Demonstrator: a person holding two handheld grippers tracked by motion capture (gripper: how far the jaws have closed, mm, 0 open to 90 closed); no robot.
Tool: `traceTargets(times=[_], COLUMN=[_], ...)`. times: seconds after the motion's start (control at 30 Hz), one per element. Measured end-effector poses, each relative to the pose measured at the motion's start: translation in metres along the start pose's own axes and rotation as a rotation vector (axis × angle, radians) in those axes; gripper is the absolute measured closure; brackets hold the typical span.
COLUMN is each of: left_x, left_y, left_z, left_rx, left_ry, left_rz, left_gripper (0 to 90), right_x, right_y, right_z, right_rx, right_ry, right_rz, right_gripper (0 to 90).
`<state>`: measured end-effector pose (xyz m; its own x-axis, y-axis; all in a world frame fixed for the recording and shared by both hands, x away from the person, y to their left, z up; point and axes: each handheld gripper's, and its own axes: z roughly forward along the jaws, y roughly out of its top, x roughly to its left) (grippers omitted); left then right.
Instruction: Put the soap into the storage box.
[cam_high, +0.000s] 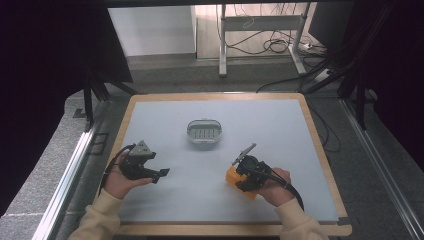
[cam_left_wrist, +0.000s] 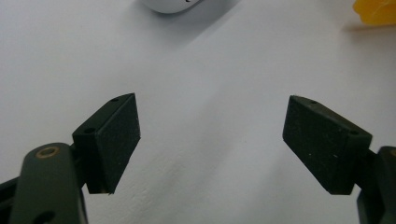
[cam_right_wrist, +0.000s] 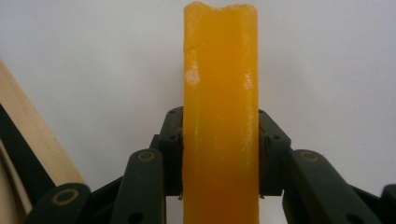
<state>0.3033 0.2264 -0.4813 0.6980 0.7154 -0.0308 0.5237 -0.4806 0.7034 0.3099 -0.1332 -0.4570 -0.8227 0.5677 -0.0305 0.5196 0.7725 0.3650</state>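
- Right gripper (cam_right_wrist: 219, 154) — clamped on orange block (cam_right_wrist: 219, 93); carry step likely in hand.
- Left gripper (cam_left_wrist: 212, 140) — jaws spread, empty.
- Next move, probably: place block into white basket (cam_high: 204, 131), needing careful alignment.

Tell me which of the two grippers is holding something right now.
The right gripper. Its jaws are shut on an orange block, while the left gripper has its jaws wide apart with nothing between them.

Glossy orange block (cam_right_wrist: 220, 116), chipped at its far end, upright and clamped between the right gripper's (cam_right_wrist: 219, 154) jaws.
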Motion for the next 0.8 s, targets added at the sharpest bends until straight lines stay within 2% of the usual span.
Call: traceTargets(times=[0.23, 0.7, 0.8], left_x=[0.001, 0.002, 0.002], left_y=[0.0, -0.001, -0.001], left_z=[-0.002, -0.001, 0.0], left_rx=[-0.005, -0.001, 0.002], left_ry=[-0.002, -0.003, -0.003], left_rz=[-0.007, -0.006, -0.003], left_gripper=[18.9, 18.9, 18.9], right_x=[-0.006, -0.023, -0.026], right_y=[0.002, 0.024, 0.029], right_z=[-0.004, -0.01, -0.012], right_rx=[-0.019, -0.05, -0.056], right_ry=[0.012, 0.041, 0.033], right_rz=[-0.001, -0.04, -0.041], right_gripper=[61.7, 61.7, 61.7])
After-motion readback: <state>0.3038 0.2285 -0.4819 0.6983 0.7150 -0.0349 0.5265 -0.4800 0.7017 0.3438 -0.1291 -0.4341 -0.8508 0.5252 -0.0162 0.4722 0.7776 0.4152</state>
